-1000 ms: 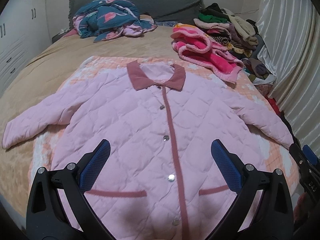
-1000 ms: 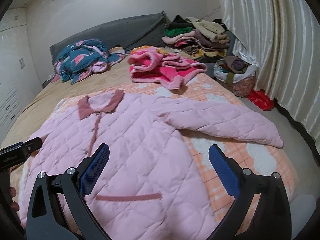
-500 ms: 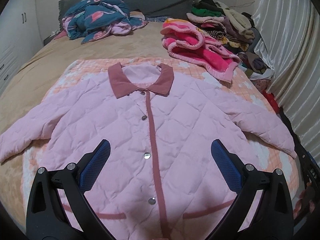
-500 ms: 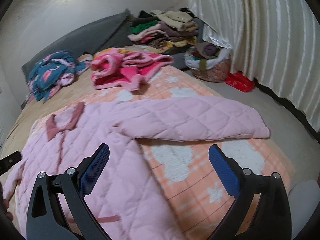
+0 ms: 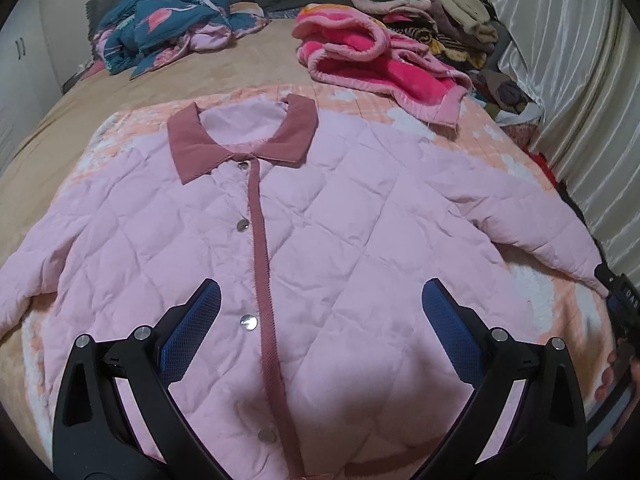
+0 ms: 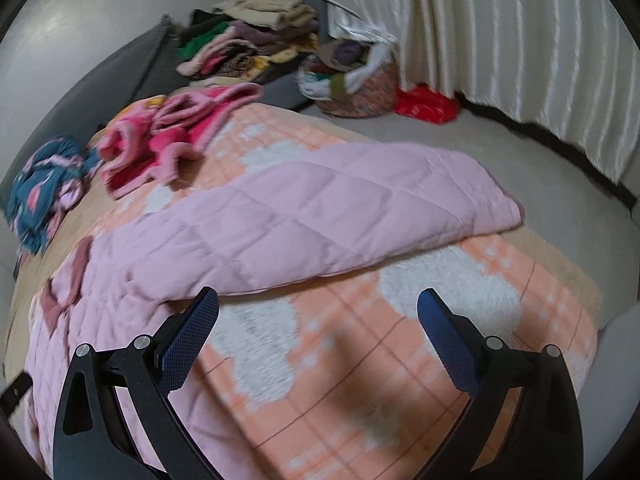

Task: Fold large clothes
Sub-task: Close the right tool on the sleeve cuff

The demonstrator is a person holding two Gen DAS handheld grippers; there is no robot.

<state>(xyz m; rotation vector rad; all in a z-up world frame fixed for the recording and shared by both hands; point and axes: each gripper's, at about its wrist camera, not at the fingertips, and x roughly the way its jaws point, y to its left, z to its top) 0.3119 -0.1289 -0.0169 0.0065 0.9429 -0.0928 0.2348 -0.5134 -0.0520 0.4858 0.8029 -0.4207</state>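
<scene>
A pink quilted jacket (image 5: 340,240) with a dusty-rose collar lies flat, buttoned, face up on an orange-and-white blanket (image 5: 408,120) on the bed. My left gripper (image 5: 320,300) is open and empty above the jacket's lower front, near the button placket. My right gripper (image 6: 318,308) is open and empty above the blanket (image 6: 360,360), just in front of the jacket's right sleeve (image 6: 320,216), which lies stretched out toward the bed's edge. The right gripper also shows at the right edge of the left wrist view (image 5: 620,300).
A pink fleece garment (image 5: 380,56) and a blue patterned bundle (image 5: 168,20) lie at the head of the bed. A clothes pile (image 6: 248,40), a basket (image 6: 352,80) and a red bag (image 6: 424,104) stand by the curtain (image 6: 520,60). Grey floor borders the bed on the right.
My left gripper has moved forward up the jacket, toward its collar. My right gripper has swung right and closed in on the outstretched right sleeve.
</scene>
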